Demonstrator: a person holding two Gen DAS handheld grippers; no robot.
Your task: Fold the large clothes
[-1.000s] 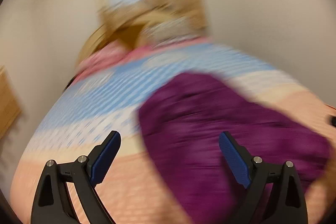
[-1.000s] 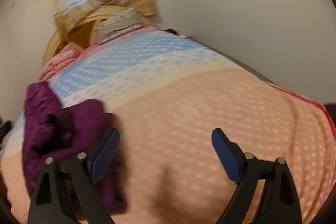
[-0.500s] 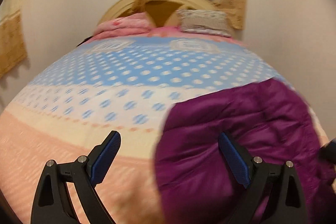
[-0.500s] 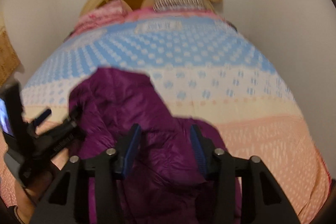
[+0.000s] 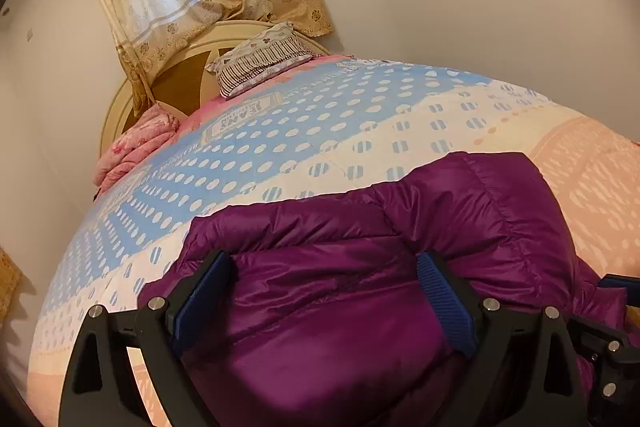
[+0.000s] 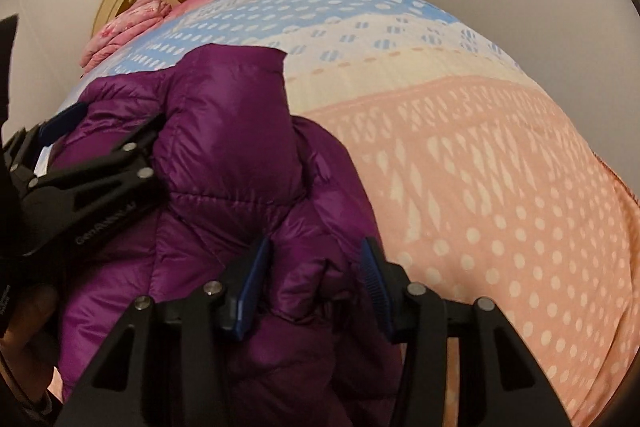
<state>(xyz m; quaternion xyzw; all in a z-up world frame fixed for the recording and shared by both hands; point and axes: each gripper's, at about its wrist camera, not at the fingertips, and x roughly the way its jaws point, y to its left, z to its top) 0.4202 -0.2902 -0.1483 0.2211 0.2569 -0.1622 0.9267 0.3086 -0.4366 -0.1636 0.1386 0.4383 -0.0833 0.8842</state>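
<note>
Left wrist view: purple puffer jacket (image 5: pixel 360 291) bunched on the bed (image 5: pixel 280 147), on the peach-and-cream part of the dotted quilt. Left claw (image 5: pixel 320 291) spread wide, jacket bulging between the pads; grip unclear. Right wrist view: right claw (image 6: pixel 312 279) half-narrowed, pinching a jacket fold. Pillow (image 5: pixel 260 63) far at headboard.
</note>
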